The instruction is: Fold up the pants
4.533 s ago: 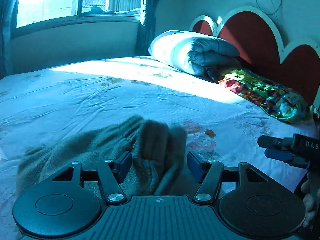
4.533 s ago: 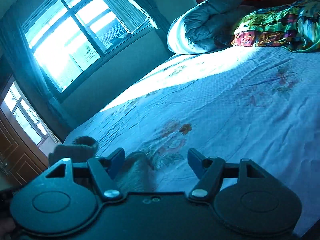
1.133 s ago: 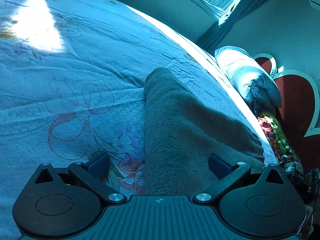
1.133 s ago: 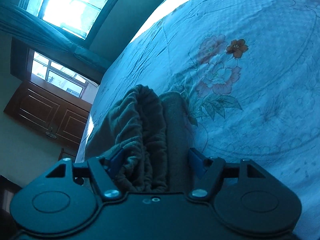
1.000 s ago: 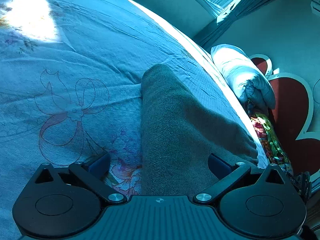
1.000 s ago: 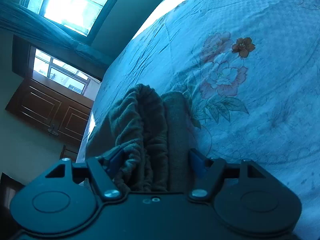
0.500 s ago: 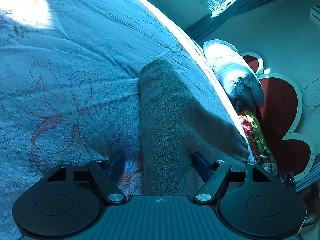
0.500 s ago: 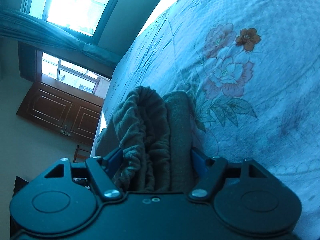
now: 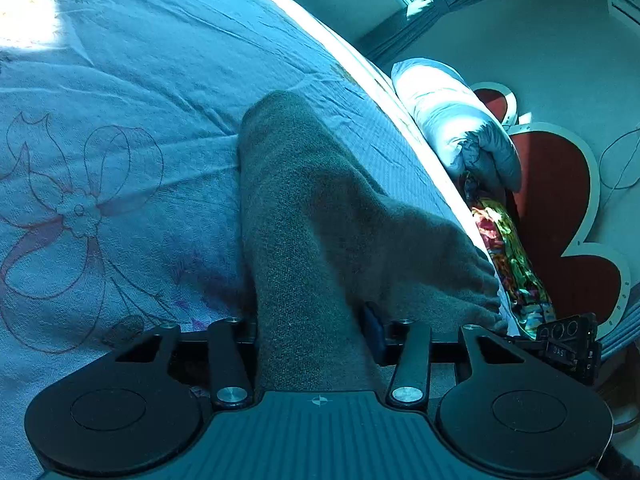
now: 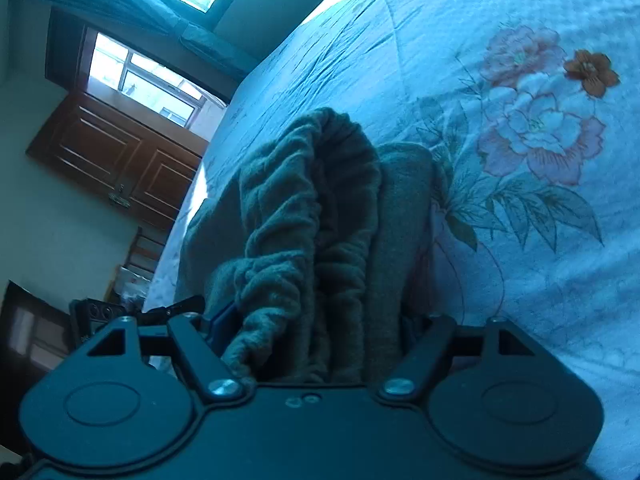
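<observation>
The pants [image 9: 312,216] are grey-green fleece, folded into a long strip on the flowered bed sheet [image 9: 120,128]. My left gripper [image 9: 312,320] is shut on the near end of the strip, with both fingers pressed against the fabric. In the right wrist view the gathered waistband end of the pants [image 10: 320,208] bunches up between the fingers. My right gripper [image 10: 320,332] is shut on that bunched end. The right gripper [image 9: 568,346] also shows at the right edge of the left wrist view, and the left gripper [image 10: 104,316] at the left edge of the right wrist view.
A folded quilt [image 9: 452,120] and a colourful pillow [image 9: 504,252] lie against the red heart-shaped headboard [image 9: 560,208]. A wooden door [image 10: 116,160] and a window [image 10: 152,88] are beyond the far side of the bed. The sheet [image 10: 540,120] spreads out to the right.
Both grippers have closed onto the pants: the left jaws narrowed from wide open to pinching the strip, and the right jaws tightened on the waistband end. Both views have tilted a little.
</observation>
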Demonstrator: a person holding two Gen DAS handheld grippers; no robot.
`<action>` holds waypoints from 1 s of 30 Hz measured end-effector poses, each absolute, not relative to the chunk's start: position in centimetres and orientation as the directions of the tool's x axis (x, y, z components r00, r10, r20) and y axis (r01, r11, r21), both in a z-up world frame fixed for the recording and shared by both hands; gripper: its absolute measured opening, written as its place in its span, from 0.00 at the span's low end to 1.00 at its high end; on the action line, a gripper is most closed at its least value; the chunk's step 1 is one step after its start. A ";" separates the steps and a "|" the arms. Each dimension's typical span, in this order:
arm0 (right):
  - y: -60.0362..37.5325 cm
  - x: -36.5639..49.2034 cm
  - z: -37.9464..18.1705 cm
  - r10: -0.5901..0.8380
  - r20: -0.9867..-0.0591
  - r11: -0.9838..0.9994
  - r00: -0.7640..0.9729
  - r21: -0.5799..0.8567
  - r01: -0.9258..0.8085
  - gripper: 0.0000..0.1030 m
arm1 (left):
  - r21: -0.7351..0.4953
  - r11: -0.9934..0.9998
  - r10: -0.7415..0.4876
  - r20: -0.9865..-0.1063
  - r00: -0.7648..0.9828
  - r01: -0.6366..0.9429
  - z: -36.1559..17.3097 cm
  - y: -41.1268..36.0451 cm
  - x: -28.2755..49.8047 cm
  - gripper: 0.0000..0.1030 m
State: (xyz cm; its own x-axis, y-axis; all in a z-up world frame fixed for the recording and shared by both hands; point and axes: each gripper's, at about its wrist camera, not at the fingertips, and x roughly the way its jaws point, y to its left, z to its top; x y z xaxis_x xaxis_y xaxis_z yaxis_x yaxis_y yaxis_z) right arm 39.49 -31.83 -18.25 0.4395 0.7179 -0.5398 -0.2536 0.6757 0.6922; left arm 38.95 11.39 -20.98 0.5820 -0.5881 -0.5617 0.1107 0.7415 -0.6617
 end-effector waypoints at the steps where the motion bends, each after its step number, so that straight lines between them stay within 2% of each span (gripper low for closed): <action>1: -31.8 39.4 -17.6 0.719 -0.528 0.674 0.452 0.689 -0.266 0.43 | -0.670 0.734 -0.591 -0.550 0.590 0.112 -20.9 11.7 38.8 0.34; 3: -31.5 39.2 -16.3 0.726 -0.503 0.668 0.469 0.680 -0.303 0.41 | -0.705 0.701 -0.608 -0.510 0.608 0.109 -20.5 12.6 38.5 0.25; 8: -29.8 41.8 -12.1 0.757 -0.463 0.642 0.461 0.657 -0.395 0.40 | -0.677 0.715 -0.600 -0.467 0.650 0.173 -16.8 13.6 39.6 0.24; 12: -27.9 47.1 -10.4 0.773 -0.446 0.627 0.451 0.646 -0.436 0.40 | -0.652 0.735 -0.569 -0.447 0.691 0.184 -14.4 16.0 43.8 0.24; 17: -26.0 53.4 -11.7 0.774 -0.448 0.625 0.448 0.654 -0.426 0.40 | -0.629 0.762 -0.530 -0.466 0.708 0.156 -14.5 18.3 49.7 0.24; 18: -25.4 54.2 -13.1 0.753 -0.475 0.650 0.456 0.642 -0.405 0.44 | -0.628 0.765 -0.522 -0.481 0.705 0.138 -15.4 18.5 50.7 0.24; 19: -25.1 55.0 -14.4 0.723 -0.520 0.685 0.456 0.627 -0.371 0.50 | -0.617 0.780 -0.501 -0.519 0.693 0.103 -16.9 18.4 51.9 0.29; 20: -24.5 55.7 -16.9 0.658 -0.618 0.751 0.430 0.583 -0.310 0.59 | -0.592 0.804 -0.469 -0.575 0.670 0.056 -18.5 18.2 52.7 0.39; 21: -24.6 55.5 -17.7 0.670 -0.590 0.739 0.451 0.592 -0.323 0.60 | -0.565 0.824 -0.448 -0.605 0.658 0.042 -19.9 17.8 53.1 0.49; 24: -24.5 54.6 -17.4 0.663 -0.579 0.744 0.475 0.581 -0.330 0.61 | -0.584 0.809 -0.450 -0.551 0.703 0.060 -21.1 17.6 52.3 0.50; 26: -24.5 54.0 -16.7 0.647 -0.589 0.758 0.484 0.562 -0.330 0.63 | -0.559 0.827 -0.431 -0.566 0.703 0.057 -20.6 17.3 52.1 0.52; 29: -24.1 52.7 -14.6 0.597 -0.607 0.800 0.525 0.506 -0.324 0.65 | -0.460 0.888 -0.337 -0.601 0.725 0.032 -18.6 16.9 51.0 0.71; 30: -24.2 52.1 -14.1 0.580 -0.608 0.812 0.543 0.486 -0.323 0.66 | -0.417 0.909 -0.296 -0.598 0.745 0.026 -17.6 16.9 50.1 0.82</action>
